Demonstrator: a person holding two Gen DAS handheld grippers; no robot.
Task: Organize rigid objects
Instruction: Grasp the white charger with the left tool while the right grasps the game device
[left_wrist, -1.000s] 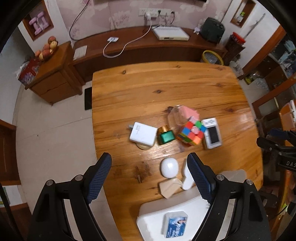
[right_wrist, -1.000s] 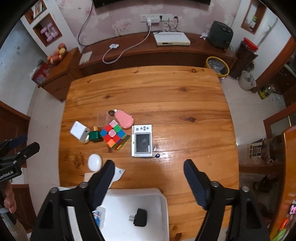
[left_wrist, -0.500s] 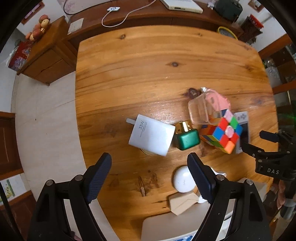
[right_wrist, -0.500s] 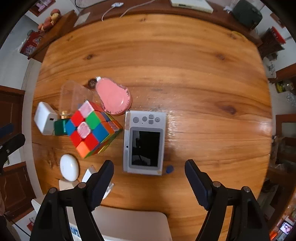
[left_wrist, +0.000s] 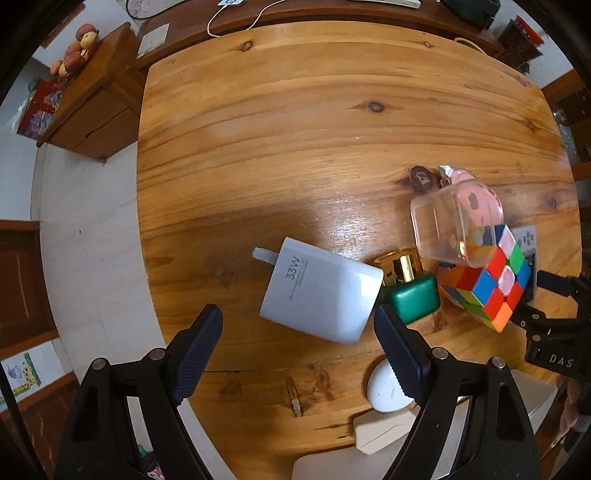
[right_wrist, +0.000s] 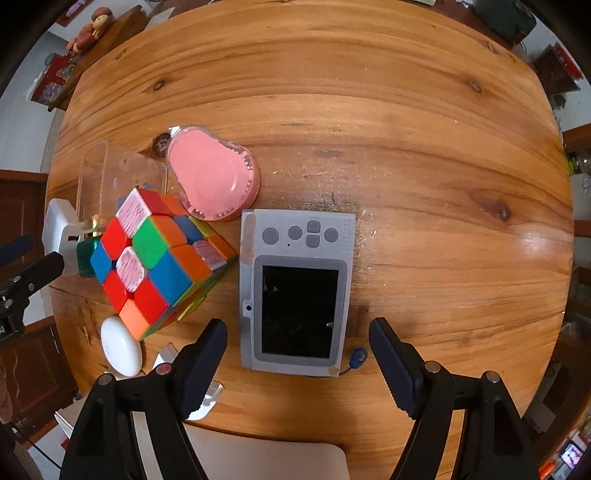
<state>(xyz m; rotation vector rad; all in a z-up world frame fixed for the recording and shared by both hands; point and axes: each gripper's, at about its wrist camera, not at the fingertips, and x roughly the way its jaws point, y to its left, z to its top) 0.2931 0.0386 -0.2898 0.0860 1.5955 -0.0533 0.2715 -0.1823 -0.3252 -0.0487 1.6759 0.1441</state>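
left gripper (left_wrist: 297, 334) wide open, nothing held, pointing down at wooden table (left_wrist: 295, 122). white charger (left_wrist: 319, 290) lying just ahead of the gap, prongs to upper left, long axis slanted across the jaw line; right finger (left_wrist: 397, 349) close to its corner. green bottle with gold cap (left_wrist: 408, 288) touching charger on the right, puzzle cube (left_wrist: 484, 282) beyond, clear box (left_wrist: 445, 227) tipped against cube. white oval case (left_wrist: 386, 386) partly hidden behind right finger. right gripper (right_wrist: 297, 341) also spread, empty, straddling lower end of grey handheld device (right_wrist: 297, 293); long axis running away from camera, between the fingers. pink lid (right_wrist: 212, 173) above left. white tray (right_wrist: 266, 459) cut off at bottom edge; contents not visible.
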